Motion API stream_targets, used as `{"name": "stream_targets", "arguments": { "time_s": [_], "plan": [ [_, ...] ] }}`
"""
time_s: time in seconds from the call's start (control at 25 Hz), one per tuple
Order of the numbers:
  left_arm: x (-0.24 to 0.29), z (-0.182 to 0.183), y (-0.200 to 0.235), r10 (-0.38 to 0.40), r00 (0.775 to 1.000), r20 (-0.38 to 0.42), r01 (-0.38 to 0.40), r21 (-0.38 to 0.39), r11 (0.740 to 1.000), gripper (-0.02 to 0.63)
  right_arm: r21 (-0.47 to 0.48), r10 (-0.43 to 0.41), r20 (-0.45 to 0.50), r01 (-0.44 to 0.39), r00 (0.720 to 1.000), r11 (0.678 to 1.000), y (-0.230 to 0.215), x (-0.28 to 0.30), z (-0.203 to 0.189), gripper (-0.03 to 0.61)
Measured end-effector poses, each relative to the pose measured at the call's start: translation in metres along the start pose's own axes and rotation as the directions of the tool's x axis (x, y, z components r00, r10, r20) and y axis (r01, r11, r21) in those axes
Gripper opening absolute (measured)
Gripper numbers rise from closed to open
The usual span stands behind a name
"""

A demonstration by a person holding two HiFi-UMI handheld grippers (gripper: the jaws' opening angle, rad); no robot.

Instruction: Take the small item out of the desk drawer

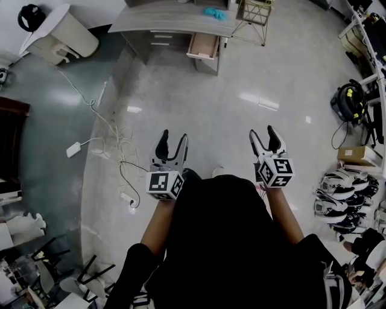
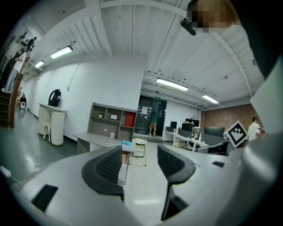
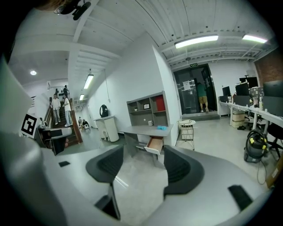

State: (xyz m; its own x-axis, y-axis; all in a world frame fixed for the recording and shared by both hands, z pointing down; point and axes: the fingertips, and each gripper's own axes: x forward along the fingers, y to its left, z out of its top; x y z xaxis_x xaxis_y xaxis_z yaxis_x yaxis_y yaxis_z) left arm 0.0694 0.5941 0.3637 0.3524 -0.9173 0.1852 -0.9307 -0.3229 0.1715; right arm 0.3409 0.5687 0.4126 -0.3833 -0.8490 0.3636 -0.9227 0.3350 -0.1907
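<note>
Left gripper, right gripper jaws apart; drawer far ahead.

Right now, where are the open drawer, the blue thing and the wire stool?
open drawer (image 1: 204, 44), head view, its wooden inside.
blue thing (image 1: 215, 13), head view, its middle.
wire stool (image 3: 186, 122), right gripper view, its round top.

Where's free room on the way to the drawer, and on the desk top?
Bare floor runs straight to the open drawer. Desk top is bare along its front, left of the teal item. Crowded: cables at left, vacuum at right.
</note>
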Motion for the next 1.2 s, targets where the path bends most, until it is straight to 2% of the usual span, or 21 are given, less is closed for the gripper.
{"name": "stream_targets", "arguments": {
  "time_s": [0.2,0.32,0.56,0.88,1.04,1.2],
  "plan": [
    [0.011,-0.004,-0.005,0.008,1.0,-0.025,-0.008,0.005,1.0,0.227,0.018,0.005,-0.005,-0.005,1.0,1.0,-0.01,0.004,-0.004,0.273],
    [0.018,0.0,-0.003,0.014,1.0,-0.014,-0.014,-0.01,1.0,0.227,0.036,0.012,-0.027,-0.011,1.0,0.999,-0.015,0.008,-0.01,0.272],
    [0.044,-0.005,0.021,0.005,1.0,-0.031,-0.006,-0.039,0.999,0.227,0.028,0.01,-0.065,-0.009,0.998,1.0,-0.015,0.037,-0.012,0.272],
    [0.114,-0.016,0.093,-0.041,0.995,-0.092,0.034,-0.079,0.996,0.227,0.026,-0.055,-0.108,0.058,0.993,0.998,-0.015,0.117,0.006,0.273],
    [0.165,-0.003,0.135,-0.049,0.995,-0.088,0.041,-0.099,0.994,0.227,0.006,-0.062,-0.148,0.063,0.987,0.998,-0.011,0.173,0.023,0.273],
    [0.215,0.024,0.179,-0.069,0.995,-0.072,0.061,-0.106,0.992,0.227,-0.017,-0.071,-0.157,0.069,0.985,0.997,-0.002,0.234,0.06,0.273]
  ]
}}
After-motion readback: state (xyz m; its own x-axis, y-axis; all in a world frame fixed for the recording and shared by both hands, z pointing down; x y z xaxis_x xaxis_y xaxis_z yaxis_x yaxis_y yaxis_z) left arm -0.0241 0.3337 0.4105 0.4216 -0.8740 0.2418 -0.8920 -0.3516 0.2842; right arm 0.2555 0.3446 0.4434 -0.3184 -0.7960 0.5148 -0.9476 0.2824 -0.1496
